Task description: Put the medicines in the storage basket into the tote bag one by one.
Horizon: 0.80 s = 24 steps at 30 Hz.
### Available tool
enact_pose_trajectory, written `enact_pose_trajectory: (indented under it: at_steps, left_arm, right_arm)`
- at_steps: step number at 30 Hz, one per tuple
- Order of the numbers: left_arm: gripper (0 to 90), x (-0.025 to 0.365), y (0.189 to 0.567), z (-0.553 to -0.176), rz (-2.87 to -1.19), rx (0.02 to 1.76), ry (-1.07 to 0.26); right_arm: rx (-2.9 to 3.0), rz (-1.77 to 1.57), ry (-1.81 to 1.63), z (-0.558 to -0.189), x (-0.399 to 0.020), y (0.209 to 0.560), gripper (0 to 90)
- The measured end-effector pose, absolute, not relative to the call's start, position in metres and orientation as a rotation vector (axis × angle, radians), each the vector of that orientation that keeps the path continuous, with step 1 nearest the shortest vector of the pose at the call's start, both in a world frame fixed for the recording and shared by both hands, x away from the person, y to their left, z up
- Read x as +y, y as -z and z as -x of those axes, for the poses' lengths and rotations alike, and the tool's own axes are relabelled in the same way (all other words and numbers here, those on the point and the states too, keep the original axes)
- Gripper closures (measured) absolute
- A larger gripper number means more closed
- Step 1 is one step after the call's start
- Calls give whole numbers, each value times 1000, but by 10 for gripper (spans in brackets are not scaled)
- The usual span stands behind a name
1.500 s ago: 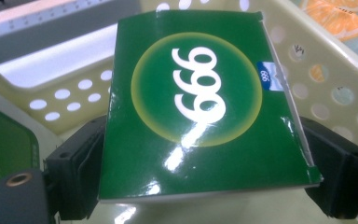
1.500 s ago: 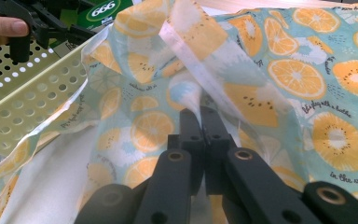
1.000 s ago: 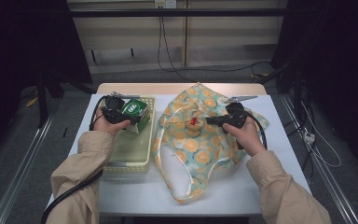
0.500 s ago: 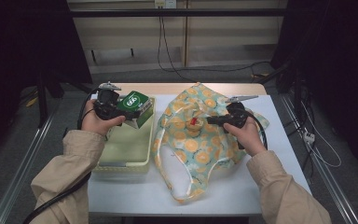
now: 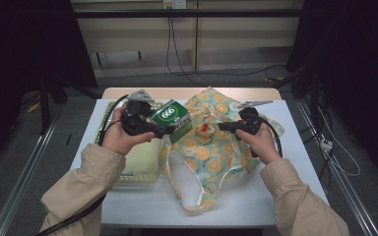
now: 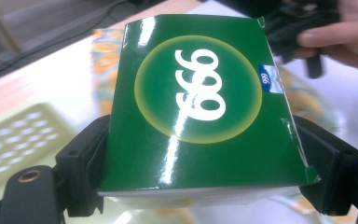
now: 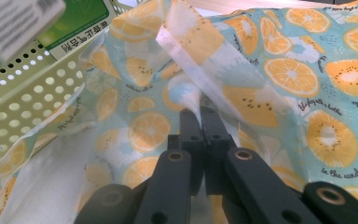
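A glossy green box (image 5: 169,115) marked "999" hangs above the table between the basket and the bag. My left gripper (image 5: 173,129) is shut on it. In the left gripper view the box (image 6: 196,107) sits crosswise between the two black jaws, and my left gripper (image 6: 205,171) presses its side walls. A fabric bag (image 5: 211,152) printed with orange slices lies on the white table. My right gripper (image 5: 220,128) is shut on it, and in the right gripper view that gripper (image 7: 200,116) pinches a raised fold of the bag's (image 7: 279,70) rim.
A pale green perforated basket (image 5: 138,167) stands at the left of the table (image 5: 285,187), touching the bag's edge, and its wall (image 7: 28,98) shows beside the fabric. The bag's white handles (image 5: 192,189) trail toward the front edge. Cables hang behind the table.
My left gripper has lifted the green box up out of the basket and carried it right, toward the bag's opening. The right gripper and the pinched fold have stayed put.
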<state>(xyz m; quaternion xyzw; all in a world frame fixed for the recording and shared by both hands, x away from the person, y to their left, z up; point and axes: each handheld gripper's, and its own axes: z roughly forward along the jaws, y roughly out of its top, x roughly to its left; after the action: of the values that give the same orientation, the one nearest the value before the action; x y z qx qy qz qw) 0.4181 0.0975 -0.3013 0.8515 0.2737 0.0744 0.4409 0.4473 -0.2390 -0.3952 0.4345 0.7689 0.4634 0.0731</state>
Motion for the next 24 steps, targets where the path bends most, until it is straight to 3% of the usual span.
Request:
enact_pose_trajectory:
  at_steps: [24]
  left_arm:
    - [161, 3, 382, -408, -2232, 632, -56]
  right_arm:
    - [2310, -1288, -1388, -444, -243, 384, 899]
